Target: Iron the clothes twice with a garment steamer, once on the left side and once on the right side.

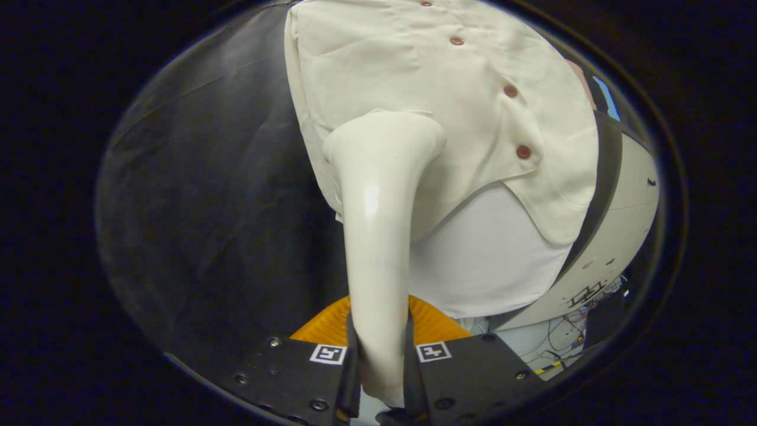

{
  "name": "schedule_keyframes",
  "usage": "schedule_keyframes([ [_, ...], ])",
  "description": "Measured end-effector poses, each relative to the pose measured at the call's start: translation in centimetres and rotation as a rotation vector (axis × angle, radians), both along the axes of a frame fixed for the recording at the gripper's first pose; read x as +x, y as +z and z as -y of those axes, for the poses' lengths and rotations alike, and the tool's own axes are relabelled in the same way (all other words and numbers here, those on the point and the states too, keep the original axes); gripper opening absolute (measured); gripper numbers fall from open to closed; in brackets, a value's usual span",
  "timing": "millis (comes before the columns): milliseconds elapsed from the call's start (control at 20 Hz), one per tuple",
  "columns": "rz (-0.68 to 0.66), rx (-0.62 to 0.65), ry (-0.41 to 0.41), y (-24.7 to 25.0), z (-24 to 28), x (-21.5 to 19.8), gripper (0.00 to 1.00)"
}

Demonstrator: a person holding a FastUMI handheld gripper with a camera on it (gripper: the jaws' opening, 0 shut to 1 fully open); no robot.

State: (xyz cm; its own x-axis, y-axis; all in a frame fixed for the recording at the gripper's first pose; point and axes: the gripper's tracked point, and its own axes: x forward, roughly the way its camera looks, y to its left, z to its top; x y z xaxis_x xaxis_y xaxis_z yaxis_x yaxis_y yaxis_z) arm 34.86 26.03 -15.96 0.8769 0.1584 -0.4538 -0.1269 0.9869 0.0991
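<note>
Gripper (378, 378) clamps steamer (378, 195) handle at bottom center; head presses shirt (426, 83), collar cut off, 4 buttons (523, 151) visible.

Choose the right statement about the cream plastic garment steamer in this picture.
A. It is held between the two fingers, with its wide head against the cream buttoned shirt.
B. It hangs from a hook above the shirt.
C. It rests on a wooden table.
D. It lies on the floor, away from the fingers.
A: the gripper is shut on the handle of the cream plastic garment steamer, and the steamer's wide head meets the cream buttoned shirt just ahead.
</note>
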Motion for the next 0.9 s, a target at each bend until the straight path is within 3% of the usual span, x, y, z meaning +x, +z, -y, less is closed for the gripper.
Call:
schedule_keyframes([
  [300, 0.085, 0.005, -0.001, 5.1, 2.0, -4.6, 0.29],
  [650, 0.169, -0.048, -0.03, 11.1, 6.4, -12.6, 0.29],
  [900, 0.26, -0.07, -0.054, 16.0, 8.8, -15.2, 0.29],
])
